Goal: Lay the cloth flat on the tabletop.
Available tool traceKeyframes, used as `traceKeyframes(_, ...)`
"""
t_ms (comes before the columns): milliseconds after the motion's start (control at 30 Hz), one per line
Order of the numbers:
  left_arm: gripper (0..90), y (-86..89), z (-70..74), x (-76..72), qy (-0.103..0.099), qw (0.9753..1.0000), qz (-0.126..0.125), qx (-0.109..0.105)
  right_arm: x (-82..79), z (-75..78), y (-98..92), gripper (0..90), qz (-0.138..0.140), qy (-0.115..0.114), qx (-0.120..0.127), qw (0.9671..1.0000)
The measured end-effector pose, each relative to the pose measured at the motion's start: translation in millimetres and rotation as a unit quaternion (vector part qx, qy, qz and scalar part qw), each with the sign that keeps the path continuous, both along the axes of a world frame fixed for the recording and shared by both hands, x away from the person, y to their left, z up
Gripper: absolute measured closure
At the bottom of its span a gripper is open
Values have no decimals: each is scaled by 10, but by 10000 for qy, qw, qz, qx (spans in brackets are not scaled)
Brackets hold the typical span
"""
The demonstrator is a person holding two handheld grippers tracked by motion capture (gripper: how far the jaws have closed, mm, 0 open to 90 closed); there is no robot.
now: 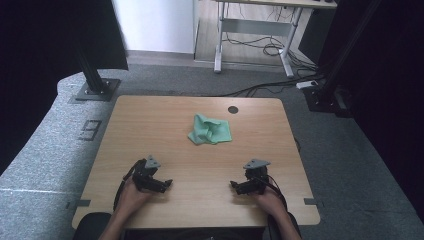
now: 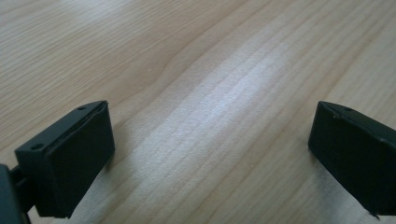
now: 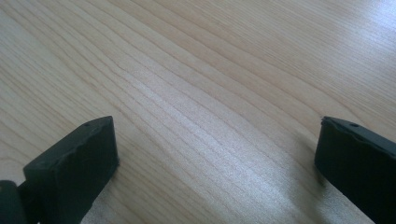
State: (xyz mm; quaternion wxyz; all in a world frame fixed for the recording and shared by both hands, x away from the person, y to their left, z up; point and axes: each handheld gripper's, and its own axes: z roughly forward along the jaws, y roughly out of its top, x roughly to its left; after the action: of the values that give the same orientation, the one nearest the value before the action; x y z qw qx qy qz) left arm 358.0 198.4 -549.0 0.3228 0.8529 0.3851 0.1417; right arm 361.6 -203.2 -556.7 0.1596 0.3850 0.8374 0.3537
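Observation:
A crumpled green cloth lies on the wooden table, toward the far middle. My left gripper rests near the front left, held in a hand, its jaws wide apart over bare wood. At the front right my right gripper is held the same way, open with nothing between its jaws. Both grippers point inward toward each other and sit well short of the cloth.
A dark round hole marks the table near its far edge. Black frame posts stand on the grey floor at the back left and back right. A white desk with cables stands beyond.

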Motion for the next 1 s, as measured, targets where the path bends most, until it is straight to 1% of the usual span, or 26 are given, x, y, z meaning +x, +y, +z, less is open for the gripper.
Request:
traceKeyframes(133,2,3,1,5,-6,10000,66,7,0,0,0,0,0,0,-1,10000)
traceKeyframes(800,0,-3,0,10,4,10000,83,3,5,1,0,0,16,2,-7,10000)
traceKeyframes(1000,0,-3,0,10,5,10000,83,3,34,18,1,0,45,80,-59,9999)
